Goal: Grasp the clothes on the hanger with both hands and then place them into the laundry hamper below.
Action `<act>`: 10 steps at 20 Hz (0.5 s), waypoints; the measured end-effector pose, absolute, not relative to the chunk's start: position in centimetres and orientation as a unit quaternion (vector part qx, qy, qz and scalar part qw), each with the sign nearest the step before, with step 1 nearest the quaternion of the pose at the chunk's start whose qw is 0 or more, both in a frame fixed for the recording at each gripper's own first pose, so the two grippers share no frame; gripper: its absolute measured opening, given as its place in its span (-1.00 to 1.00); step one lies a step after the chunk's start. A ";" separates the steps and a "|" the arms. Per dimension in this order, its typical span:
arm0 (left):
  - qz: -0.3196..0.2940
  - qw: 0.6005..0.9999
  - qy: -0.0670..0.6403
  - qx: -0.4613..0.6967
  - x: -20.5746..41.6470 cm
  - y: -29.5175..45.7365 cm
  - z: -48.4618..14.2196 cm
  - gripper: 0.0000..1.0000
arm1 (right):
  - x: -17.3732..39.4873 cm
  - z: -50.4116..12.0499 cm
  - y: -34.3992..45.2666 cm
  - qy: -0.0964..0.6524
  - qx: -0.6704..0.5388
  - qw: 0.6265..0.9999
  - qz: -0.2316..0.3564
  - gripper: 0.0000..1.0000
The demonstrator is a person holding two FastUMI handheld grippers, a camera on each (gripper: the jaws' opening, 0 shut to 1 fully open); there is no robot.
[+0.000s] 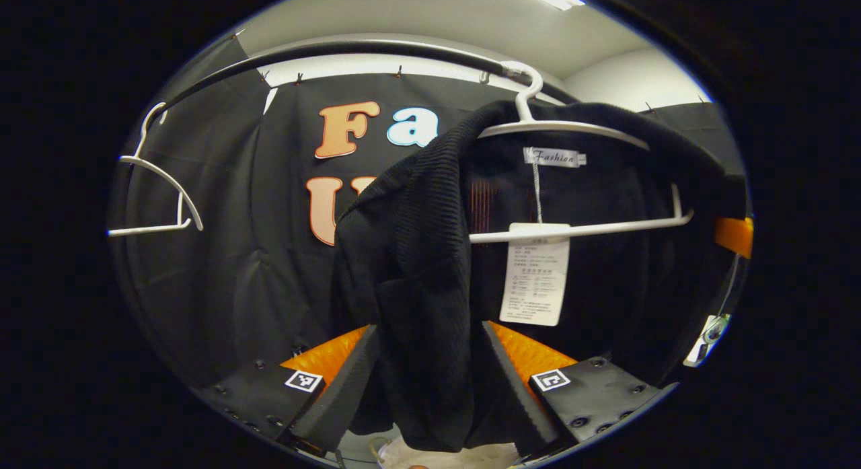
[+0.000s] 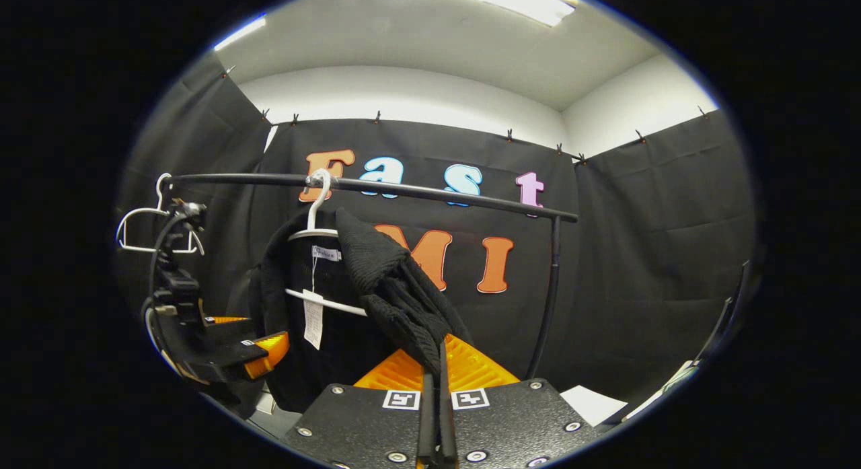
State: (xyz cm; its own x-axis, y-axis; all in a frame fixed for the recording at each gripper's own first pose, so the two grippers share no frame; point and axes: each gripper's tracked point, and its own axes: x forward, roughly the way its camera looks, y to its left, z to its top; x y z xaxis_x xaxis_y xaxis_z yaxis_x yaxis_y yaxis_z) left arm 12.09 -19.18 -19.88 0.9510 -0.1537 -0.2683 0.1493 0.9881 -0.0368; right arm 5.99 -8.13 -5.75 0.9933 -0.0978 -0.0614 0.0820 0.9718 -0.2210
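So far only the grasp looks begun, and nothing has been lowered. At the upper left of the left gripper view a bare white plastic hanger point(image 1: 158, 186) hangs from the black metal rail point(image 1: 323, 52). At centre, the black ribbed knit garment point(image 1: 417, 267) is draped on a second white plastic hanger point(image 1: 572, 179), its white paper tag point(image 1: 535, 274) dangling right of centre. Along the bottom edge, the left gripper point(image 1: 430, 388) has its fingers spread wide with a fold of the garment hanging between them; whether either finger touches the cloth I cannot tell. Something pale shows at the very bottom, too little to identify.

In the right gripper view, the same garment hangs left of centre, beneath the rail. At the bottom centre, the right gripper point(image 2: 436, 415) has its fingers pressed together on a pulled-out corner of the garment, pinching it.

Judging by this, the garment is still on its hanger: lifting it free and dropping it in the hamper both remain. No hamper can be identified with certainty.
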 end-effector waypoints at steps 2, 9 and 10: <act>-0.069 0.988 0.137 -0.001 12.9 -18.8 -20.6 0.62 | 6.0 -5.1 -8.3 0.032 -0.111 0.992 -0.044 -0.94; -0.057 0.989 0.136 -0.031 14.1 -16.5 -20.3 -0.81 | 5.8 -4.3 -9.1 0.033 -0.101 0.994 -0.036 -0.94; -0.056 0.989 0.134 -0.036 14.0 -15.6 -19.9 -0.85 | 5.7 -3.7 -9.5 0.029 -0.099 0.994 -0.038 -0.94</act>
